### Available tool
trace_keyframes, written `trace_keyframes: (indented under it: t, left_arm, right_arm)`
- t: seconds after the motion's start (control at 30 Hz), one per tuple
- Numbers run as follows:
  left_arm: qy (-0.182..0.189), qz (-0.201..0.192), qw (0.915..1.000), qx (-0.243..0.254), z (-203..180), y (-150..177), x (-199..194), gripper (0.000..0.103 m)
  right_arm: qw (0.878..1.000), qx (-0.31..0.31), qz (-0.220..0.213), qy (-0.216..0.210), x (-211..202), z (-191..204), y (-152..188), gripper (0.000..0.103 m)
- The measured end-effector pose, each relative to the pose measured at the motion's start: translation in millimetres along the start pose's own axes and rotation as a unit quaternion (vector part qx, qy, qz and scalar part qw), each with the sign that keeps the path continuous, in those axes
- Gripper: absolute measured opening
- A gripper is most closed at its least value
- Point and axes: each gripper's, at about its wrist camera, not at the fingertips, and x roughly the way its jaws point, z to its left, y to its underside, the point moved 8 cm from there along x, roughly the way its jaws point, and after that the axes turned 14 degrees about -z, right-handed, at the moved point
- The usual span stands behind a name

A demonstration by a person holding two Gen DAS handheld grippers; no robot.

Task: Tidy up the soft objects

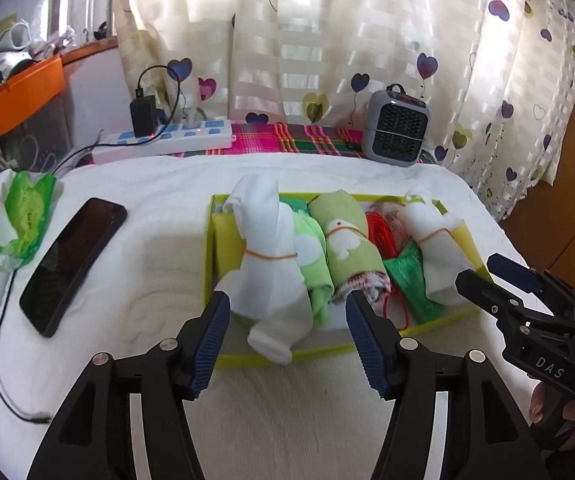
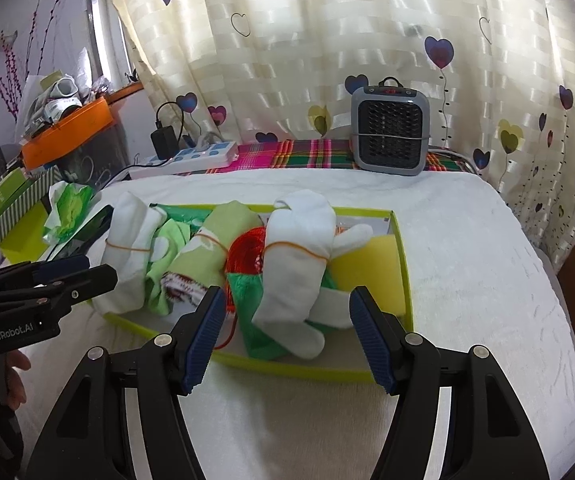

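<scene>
my left hand-held gripper [image 1: 287, 336] stands wide with nothing between its pads, and my right hand-held gripper [image 2: 283, 332] is wide and empty as well. both hang just short of the near rim of the lime green box [image 1: 287, 358], pointing down toward it over the white blanket [image 1: 287, 420] that covers the bed.

just past the left one lies a white sock bundle [image 1: 267, 264], tied round the middle with an orange rubber band [image 1: 271, 257]; its loose cuff droops over the box's near wall, right between the lines of my two fingers. just past the right one lies a second white sock bundle [image 2: 295, 256], banded the same way, its toe ends flopping toward me inside the box.

i judge these bundles light, limp and easy to crush; they will sag from any loose end, so the firm place to pinch is the banded waist, where the cloth is gathered thick. the band itself could roll off if my pads drag along it.

further in, between the white bundles, sit a green cloth roll [image 1: 347, 240] with a white animal print, a paler green cloth [image 1: 311, 264], a tangle of red cord [image 1: 379, 232] and a green plastic bag [image 1: 407, 276]. the cord looks likely to snag on a finger.

beyond the box a dark phone [image 1: 71, 264] lies at the left, and a small grey heater [image 1: 397, 130] stands at the curtain.
</scene>
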Motion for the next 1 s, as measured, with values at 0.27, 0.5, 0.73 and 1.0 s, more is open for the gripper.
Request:
trace_keyframes:
  t: [0.27, 0.5, 0.73, 1.0]
  left_arm:
    - [-0.002, 0.005, 1.0, 0.001, -4, 19, -16, 0.06]
    - [-0.007, 0.025, 0.9996, -0.01, -7, 49, -24, 0.06]
    - [-0.018, 0.057, 0.9982, -0.005, -13, 81, -27, 0.06]
    - [-0.025, 0.069, 0.9973, -0.001, -15, 99, -27, 0.06]
  right_arm:
    - [1.0, 0.008, -0.002, 0.002, -19, 2, 9, 0.065]
    - [1.0, 0.015, 0.013, 0.007, -31, 0, 29, 0.065]
    - [0.999, 0.005, 0.047, 0.018, -37, -1, 54, 0.065]
    - [0.997, -0.009, 0.069, 0.036, -39, -6, 71, 0.065]
